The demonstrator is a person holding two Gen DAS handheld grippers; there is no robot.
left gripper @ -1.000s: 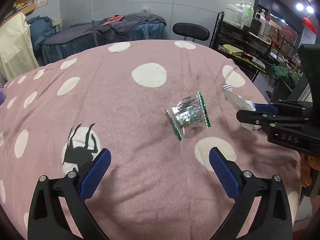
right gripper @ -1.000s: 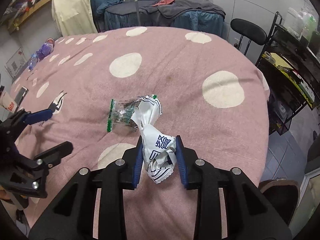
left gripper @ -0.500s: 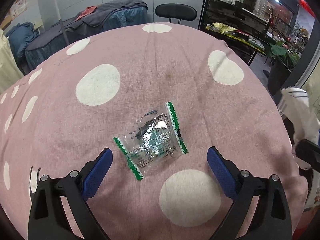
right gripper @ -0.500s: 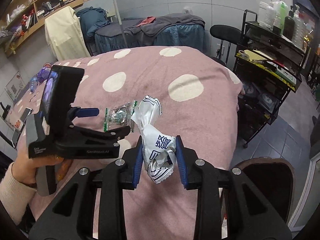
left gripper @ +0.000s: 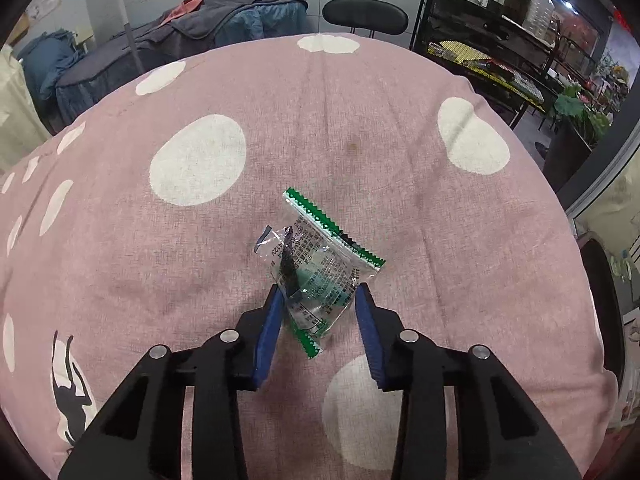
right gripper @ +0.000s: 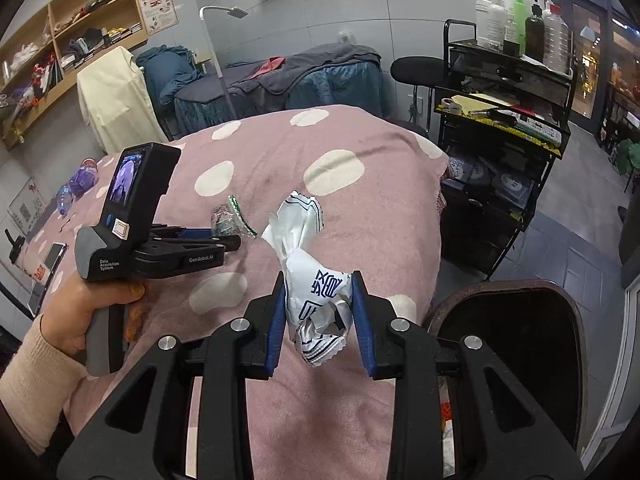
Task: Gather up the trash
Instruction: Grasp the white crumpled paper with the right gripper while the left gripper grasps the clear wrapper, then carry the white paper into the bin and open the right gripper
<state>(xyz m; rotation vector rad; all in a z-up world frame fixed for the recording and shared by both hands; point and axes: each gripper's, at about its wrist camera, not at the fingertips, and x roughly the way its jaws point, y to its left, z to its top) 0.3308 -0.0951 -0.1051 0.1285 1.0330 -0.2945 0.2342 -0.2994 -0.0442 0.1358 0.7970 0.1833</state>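
Note:
My left gripper is shut on a clear plastic wrapper with green zigzag ends, held just above the pink dotted tablecloth. In the right wrist view the left gripper and this wrapper show at the left over the table. My right gripper is shut on a crumpled white wrapper with blue print, held above the table's right edge. A dark round trash bin stands open just right of it, below the table.
A black metal rack with bottles stands right of the table. A black stool and a covered bed are behind. A phone and a plastic bottle lie at the table's far left.
My left gripper moved in over the clear wrapper and shut on it. My right gripper carried the white wrapper rightward to the table edge, beside the bin.

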